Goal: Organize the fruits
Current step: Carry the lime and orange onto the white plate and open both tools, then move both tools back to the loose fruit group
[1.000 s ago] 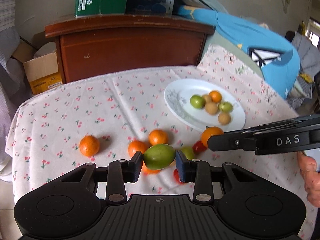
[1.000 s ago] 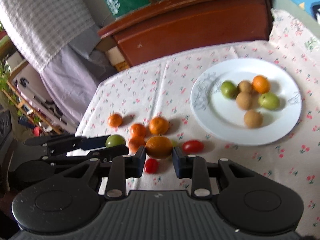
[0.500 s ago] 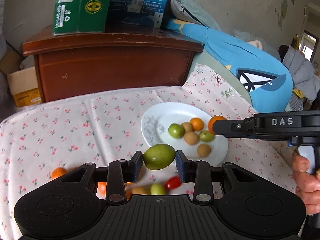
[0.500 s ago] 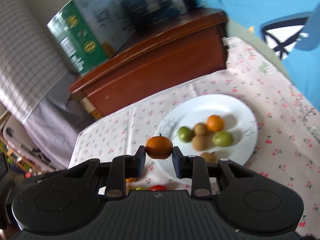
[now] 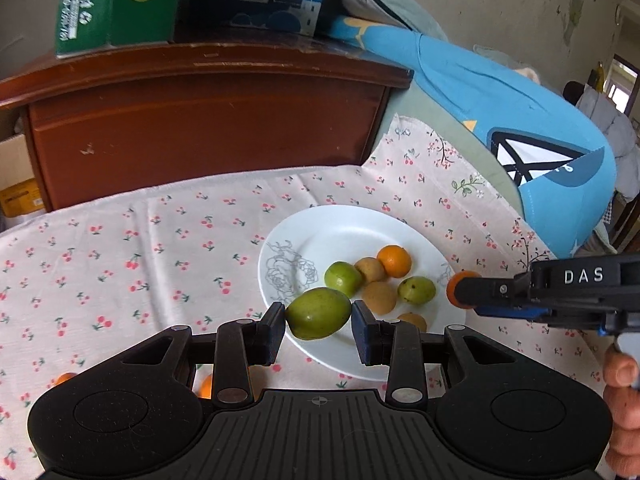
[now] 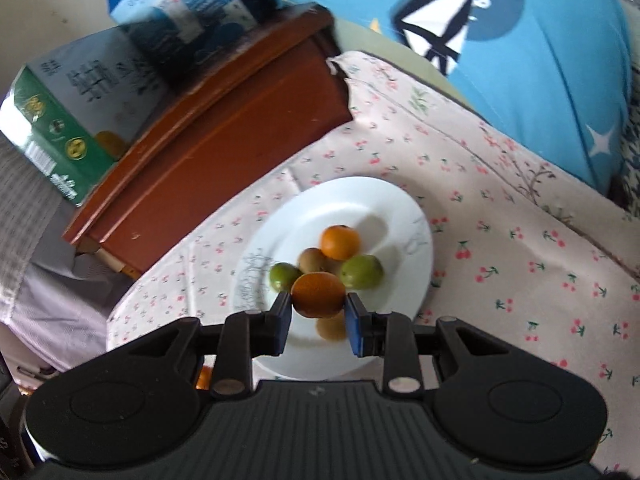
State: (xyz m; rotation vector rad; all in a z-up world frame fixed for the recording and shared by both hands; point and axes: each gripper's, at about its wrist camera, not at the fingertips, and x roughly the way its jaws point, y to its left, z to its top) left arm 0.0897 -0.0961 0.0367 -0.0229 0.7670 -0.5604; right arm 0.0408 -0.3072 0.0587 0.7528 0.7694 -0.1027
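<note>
Now we hold a green fruit in the left hand-held gripper and an orange in the right hand-held gripper, both clamped above the plate, presumably for dropping among the fruits there.

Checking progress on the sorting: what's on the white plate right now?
On the plate: one orange, two green fruits, three brown ones. The held green fruit hides part of the plate.

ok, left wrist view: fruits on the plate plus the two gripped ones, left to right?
Held green fruit → green fruit → brown fruit → orange → green fruit → orange in the right gripper.
</note>
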